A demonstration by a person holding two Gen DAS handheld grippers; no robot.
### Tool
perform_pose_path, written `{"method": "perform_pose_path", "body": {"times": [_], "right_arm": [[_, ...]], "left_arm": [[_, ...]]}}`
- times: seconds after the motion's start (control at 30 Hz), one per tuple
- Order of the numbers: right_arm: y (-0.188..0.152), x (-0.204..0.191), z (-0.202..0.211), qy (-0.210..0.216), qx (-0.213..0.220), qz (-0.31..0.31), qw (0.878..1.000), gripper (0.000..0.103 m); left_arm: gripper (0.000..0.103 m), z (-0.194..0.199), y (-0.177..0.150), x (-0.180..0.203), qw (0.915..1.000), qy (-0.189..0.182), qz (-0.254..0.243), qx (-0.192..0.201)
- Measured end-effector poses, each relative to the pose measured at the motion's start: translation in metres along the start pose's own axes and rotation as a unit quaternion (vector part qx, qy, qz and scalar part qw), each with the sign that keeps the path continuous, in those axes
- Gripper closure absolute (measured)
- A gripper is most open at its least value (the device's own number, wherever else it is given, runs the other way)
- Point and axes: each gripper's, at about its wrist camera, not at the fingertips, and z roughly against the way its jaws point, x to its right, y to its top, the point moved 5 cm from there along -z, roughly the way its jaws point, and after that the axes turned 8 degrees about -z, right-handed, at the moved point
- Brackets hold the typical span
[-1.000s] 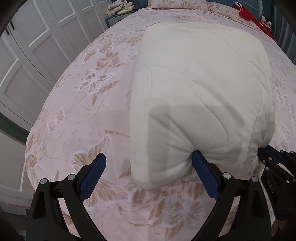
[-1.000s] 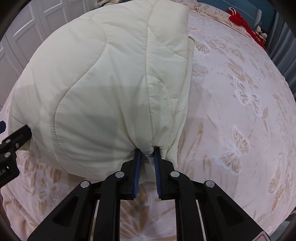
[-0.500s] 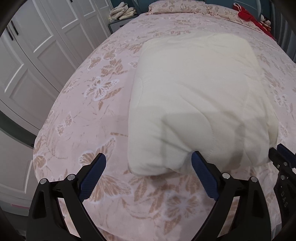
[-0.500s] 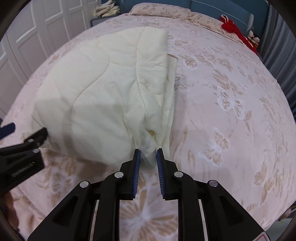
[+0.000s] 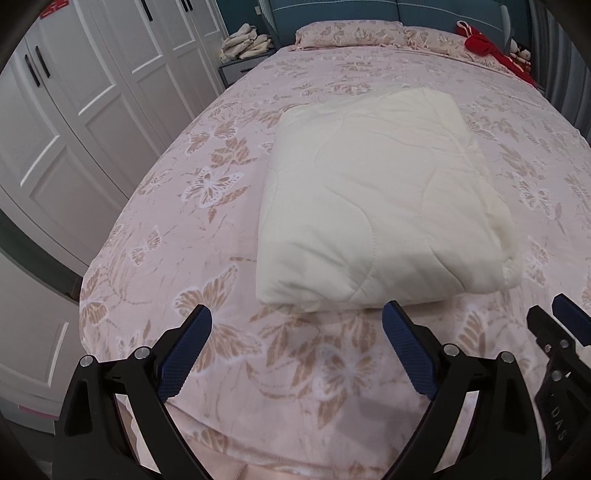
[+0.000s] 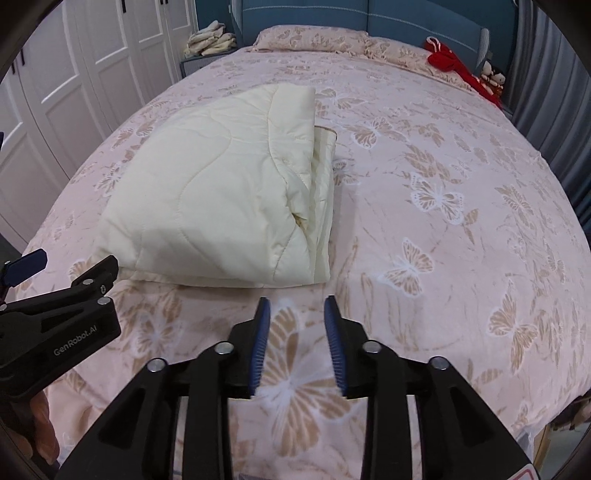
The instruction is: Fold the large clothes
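Note:
A cream quilted blanket (image 5: 373, 206) lies folded into a thick rectangle on the pink butterfly bedspread (image 5: 221, 184). In the right wrist view the folded blanket (image 6: 221, 192) shows its layered edges on its right side. My left gripper (image 5: 297, 321) is wide open and empty, just short of the blanket's near edge. My right gripper (image 6: 297, 306) is open a little and empty, just short of the blanket's near right corner. Each gripper shows at the edge of the other's view.
White wardrobe doors (image 5: 74, 110) run along the left of the bed. A nightstand with folded cloths (image 6: 210, 40) stands by the blue headboard (image 6: 369, 18). A pink pillow (image 5: 347, 31) and a red cloth (image 6: 450, 62) lie at the bed's head. Grey curtains hang at the right.
My right gripper has let go of the blanket's corner and opened a little. Both grippers have drawn back towards the foot of the bed, and the blanket has settled flat.

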Motion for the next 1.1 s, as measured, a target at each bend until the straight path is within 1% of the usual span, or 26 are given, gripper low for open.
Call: {"method": "perform_pose_path", "body": {"times": [0.1, 0.23, 0.4, 0.47, 0.53, 0.57, 0.63, 0.93, 1.1], "right_arm": [[-0.005, 0.000, 0.008, 0.000, 0.007, 0.000, 1.000, 0.069], [-0.013, 0.002, 0.019, -0.001, 0.014, -0.001, 1.000, 0.064], [-0.025, 0.001, 0.033, 0.000, 0.022, 0.001, 1.000, 0.062], [-0.030, 0.001, 0.038, -0.001, 0.026, 0.002, 1.000, 0.058], [-0.034, 0.002, 0.042, -0.001, 0.031, 0.002, 1.000, 0.049], [-0.035, 0.003, 0.044, -0.002, 0.034, 0.001, 0.999, 0.046], [-0.039, 0.005, 0.050, -0.006, 0.043, 0.000, 0.999, 0.037], [-0.053, 0.011, 0.061, -0.007, 0.058, -0.005, 0.998, 0.022], [-0.058, 0.013, 0.066, 0.002, 0.061, -0.014, 0.998, 0.019]], "left_arm": [[0.012, 0.009, -0.007, 0.002, 1.0000, -0.001, 0.003, 0.004], [0.012, 0.019, -0.014, 0.003, 0.9999, -0.001, 0.005, 0.010], [0.012, 0.033, -0.026, 0.006, 0.9998, -0.001, 0.010, 0.018], [0.012, 0.037, -0.029, 0.006, 0.9997, 0.002, 0.010, 0.021], [0.011, 0.042, -0.033, 0.006, 0.9996, 0.003, 0.012, 0.024], [0.011, 0.044, -0.035, 0.006, 0.9996, 0.004, 0.012, 0.025], [0.009, 0.048, -0.040, 0.006, 0.9995, 0.002, 0.014, 0.028], [0.009, 0.062, -0.058, 0.005, 0.9990, 0.015, 0.016, 0.038], [0.009, 0.070, -0.064, 0.001, 0.9983, 0.022, 0.021, 0.050]]}}
